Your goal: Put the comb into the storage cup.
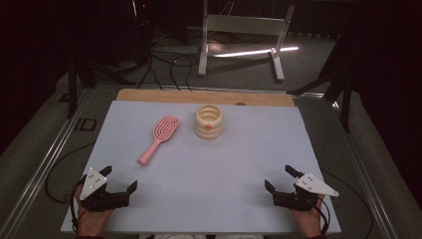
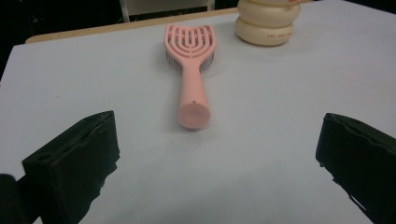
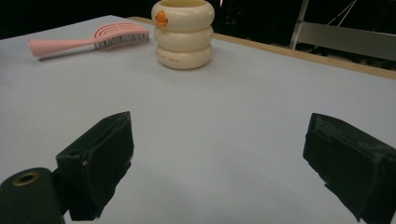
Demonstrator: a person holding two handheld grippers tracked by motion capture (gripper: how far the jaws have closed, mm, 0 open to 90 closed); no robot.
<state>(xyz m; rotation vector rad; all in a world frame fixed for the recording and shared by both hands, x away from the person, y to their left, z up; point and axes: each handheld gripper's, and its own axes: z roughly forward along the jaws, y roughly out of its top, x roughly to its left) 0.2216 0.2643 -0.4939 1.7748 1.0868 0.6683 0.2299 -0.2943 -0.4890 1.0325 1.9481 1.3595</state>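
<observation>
The left gripper (image 1: 119,180) sits at the near left edge of the pale blue-grey table mat (image 1: 199,199), carried in the person's left hand (image 1: 92,221); its two black fingers (image 2: 74,158) stand wide apart with nothing but bare mat between them. The right gripper (image 1: 279,179) sits at the near right edge in the person's right hand (image 1: 306,221); its fingers (image 3: 98,158) are likewise spread wide and hold nothing.

The pink plastic hairbrush with a slotted paddle head (image 2: 190,70) lies flat on the mat straight ahead of the left gripper's fingers, well beyond their tips; its rounded handle end points back toward the gap between them and its head lies farther off. Seen from the right gripper, the same brush (image 3: 88,41) lies far ahead and off to the left of the fingers, handle to the left, bristles facing down.

The cream-coloured ribbed holder, shaped like three stacked rings with a small orange mark near its rim (image 3: 183,33), stands upright ahead of the right gripper's fingers, a little left of their gap and well apart from them; from the left gripper it (image 2: 266,21) stands beyond the brush head and to its right, near but not touching; neither gripper touches brush or holder.

A strip of bare wooden board (image 1: 204,95) runs along the mat's far edge, beyond both things.
</observation>
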